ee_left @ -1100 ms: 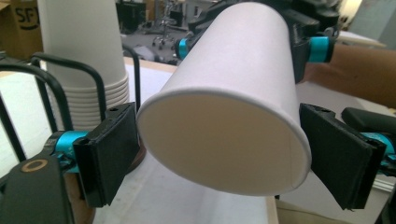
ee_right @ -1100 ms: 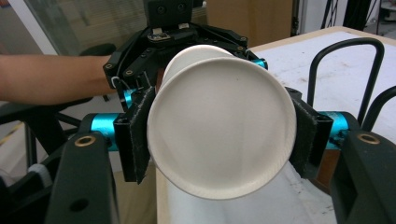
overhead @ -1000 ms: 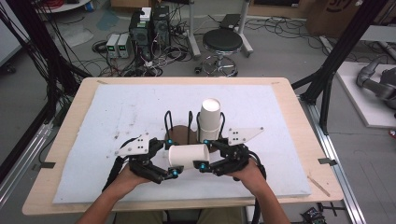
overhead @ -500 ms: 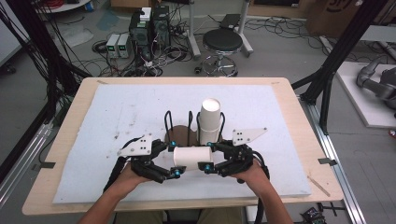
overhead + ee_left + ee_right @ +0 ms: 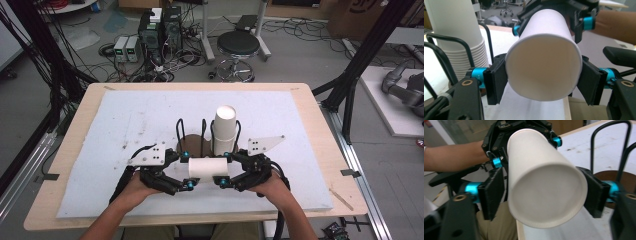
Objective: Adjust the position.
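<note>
At the left of the high view, the left gripper point(image 5: 186, 170) lay low over the near middle of the table point(image 5: 75, 150), pointing right toward the paper cup point(image 5: 208, 169). Its jaws had just been closing, and in the left gripper view the pads point(image 5: 495, 81) pressed both sides of the cup's open rim point(image 5: 544, 67), so this gripper was clamped on the mouth end.

The cup hung lifted just above the white mat point(image 5: 125, 120), lying level with its long axis running left to right between the two hands, mouth to the left and base to the right. It sat just near of the wire cup rack point(image 5: 192, 135), in whose right-hand slot stood the tall stack of cups point(image 5: 224, 131), upside down.

On the right, the right gripper point(image 5: 226, 175) pointed left at the cup's base. Its jaws had just been opening; in the right gripper view the left pad point(image 5: 492, 192) stood clear of the cup wall point(image 5: 544, 185), while the right pad seemed to sit at or behind the cup's edge, and contact there could not be told for sure. I judged it released, with the cup carried by the left gripper alone.

So the coming move likely turned on that axis: with the left hand holding the mouth end, the cup could be swung upright or inverted toward the rack just beyond it.
</note>
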### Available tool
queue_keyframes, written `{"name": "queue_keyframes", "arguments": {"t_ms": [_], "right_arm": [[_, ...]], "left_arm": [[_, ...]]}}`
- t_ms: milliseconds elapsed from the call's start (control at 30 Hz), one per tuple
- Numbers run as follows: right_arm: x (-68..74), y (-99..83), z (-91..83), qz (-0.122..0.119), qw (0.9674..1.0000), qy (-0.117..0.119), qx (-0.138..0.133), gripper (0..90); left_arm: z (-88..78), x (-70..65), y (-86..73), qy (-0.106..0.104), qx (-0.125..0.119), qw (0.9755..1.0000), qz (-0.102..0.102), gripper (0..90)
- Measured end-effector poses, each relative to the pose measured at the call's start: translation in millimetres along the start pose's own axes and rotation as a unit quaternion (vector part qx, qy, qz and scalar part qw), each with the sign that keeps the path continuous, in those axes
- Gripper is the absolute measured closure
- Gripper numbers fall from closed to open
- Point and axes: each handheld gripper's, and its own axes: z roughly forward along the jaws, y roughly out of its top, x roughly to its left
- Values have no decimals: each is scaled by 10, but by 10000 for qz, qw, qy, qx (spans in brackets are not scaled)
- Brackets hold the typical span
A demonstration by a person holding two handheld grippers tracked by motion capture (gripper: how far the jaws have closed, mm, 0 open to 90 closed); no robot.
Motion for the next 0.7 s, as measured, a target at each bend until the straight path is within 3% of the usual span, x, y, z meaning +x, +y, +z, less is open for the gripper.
{"name": "queue_keyframes", "arguments": {"t_ms": [167, 267, 300, 400, 533, 700], "right_arm": [[43, 67, -88, -141, 9994, -299, 59, 206], [83, 128, -117, -486, 9964, -654, 212, 206], [109, 148, -117, -585, 9955, -676, 311, 206], [162, 214, -88, -951, 9888, -973, 614, 206], [214, 300, -12, -1355, 9789, -1095, 1073, 206], [232, 380, 97, -1626, 9686, -1126, 1507, 206]], "left_arm": [[-36, 3, 52, 98, 210, 9997, 47, 318], [-37, 1, 108, 159, 510, 9985, 103, 318], [-34, -3, 129, 182, 619, 9978, 128, 318], [-14, -10, 190, 215, 951, 9950, 217, 319], [6, 0, 253, 203, 1259, 9916, 203, 322], [6, 17, 316, 207, 1516, 9879, 238, 322]]}}
